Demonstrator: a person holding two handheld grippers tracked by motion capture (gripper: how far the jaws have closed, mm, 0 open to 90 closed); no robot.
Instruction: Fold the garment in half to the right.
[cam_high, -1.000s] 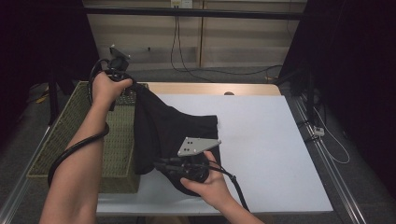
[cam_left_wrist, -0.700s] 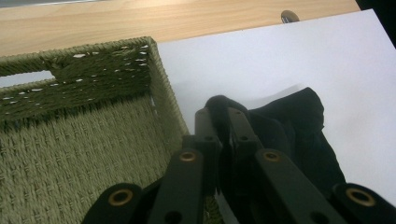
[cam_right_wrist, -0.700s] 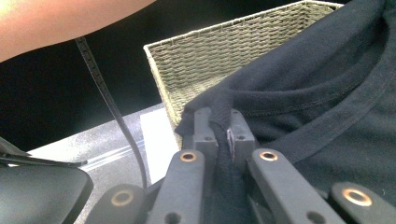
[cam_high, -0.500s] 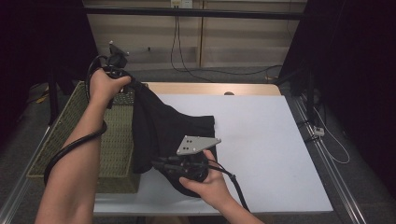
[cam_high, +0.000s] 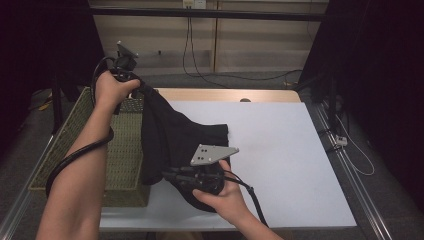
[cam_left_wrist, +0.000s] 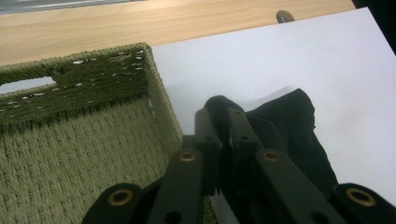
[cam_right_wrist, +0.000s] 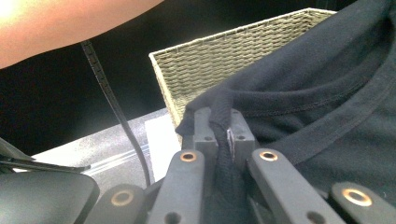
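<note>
Gripping a fold of the black shirt, the right gripper sits nearest, at 6 o'clock on the white mat; in the right gripper view its jaws are pinched tight on a seamed edge of the cloth. The lower shirt bunches just beside that gripper, close to the mat's near edge, and part of it drapes over the right wall of the basket. From there the cloth stretches up toward 11 o'clock to the left gripper, raised above the basket's far corner; the left gripper view shows its jaws closed on a small tuft of the shirt, with the rest hanging toward the mat. The woven basket lies at 9 o'clock, its right wall touching the mat's left edge. From 12 to 4 o'clock the mat is bare out to its far and right edges. Beyond it runs a wooden strip.
</note>
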